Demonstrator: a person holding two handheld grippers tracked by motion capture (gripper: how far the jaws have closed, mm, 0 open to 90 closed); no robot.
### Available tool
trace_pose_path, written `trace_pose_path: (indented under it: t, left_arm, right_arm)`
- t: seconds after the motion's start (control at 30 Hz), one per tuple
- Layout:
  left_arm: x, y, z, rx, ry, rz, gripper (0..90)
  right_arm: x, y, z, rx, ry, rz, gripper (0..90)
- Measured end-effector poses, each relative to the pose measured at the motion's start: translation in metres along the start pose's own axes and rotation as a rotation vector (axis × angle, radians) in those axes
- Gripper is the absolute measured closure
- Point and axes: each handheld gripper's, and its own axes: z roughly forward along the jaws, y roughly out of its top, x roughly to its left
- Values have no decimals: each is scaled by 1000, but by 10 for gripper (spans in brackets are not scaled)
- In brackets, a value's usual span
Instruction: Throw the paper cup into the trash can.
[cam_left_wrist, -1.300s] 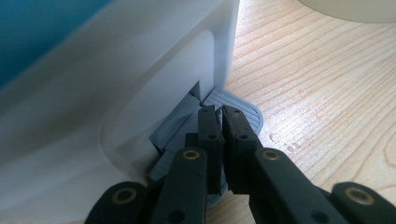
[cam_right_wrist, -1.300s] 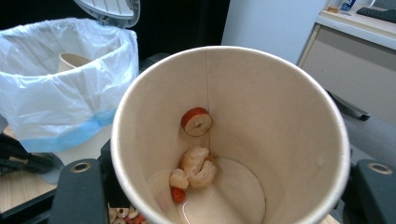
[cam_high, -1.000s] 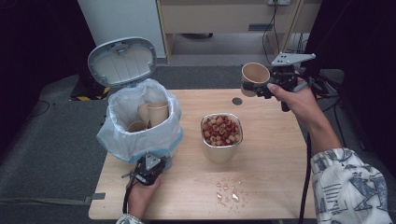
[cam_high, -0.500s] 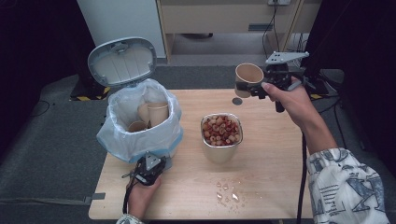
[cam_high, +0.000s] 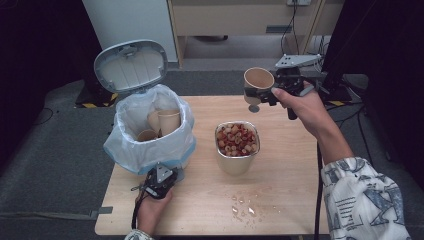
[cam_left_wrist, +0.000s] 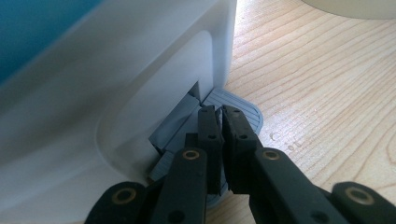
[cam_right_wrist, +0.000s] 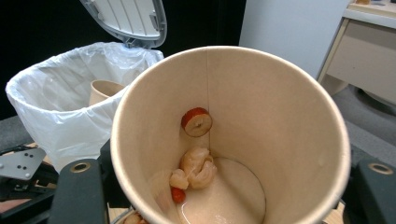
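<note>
Right tool (cam_high: 261, 94): held up over the far right part of the table (cam_high: 290, 200), clamped on a paper cup (cam_high: 258, 80); in the right gripper view the black jaws are seen at either side of the cup's wall.
Paper cup: gripped low on its body, tilted, its open mouth turned toward the bin (cam_high: 150, 145); a few scraps of food (cam_right_wrist: 196, 169) and one red slice (cam_right_wrist: 196, 122) are stuck inside it.
Left tool (cam_left_wrist: 219, 122): jaws drawn together with nothing between them, tips set on the grey pedal (cam_left_wrist: 243, 109) at the foot of the bin, near the table's front left edge.
Bin: stood on the left of the table, lined with a pale bag (cam_high: 131, 122), lid (cam_high: 131, 65) raised; three used cups (cam_high: 161, 122) are seen inside.
Metal bowl (cam_high: 237, 162): placed mid-table between bin and right tool, filled with mixed food, well apart from the held cup.
Crumbs (cam_high: 243, 207): scattered on the table in front of the bowl.
</note>
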Motion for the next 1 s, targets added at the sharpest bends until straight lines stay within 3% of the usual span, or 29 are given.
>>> trace_pose_path:
  t: [1.0]
  left_arm:
    - [0, 0, 0, 0, -2, -2, 855]
  right_arm:
    - [16, 10, 24, 17, 49, 10, 291]
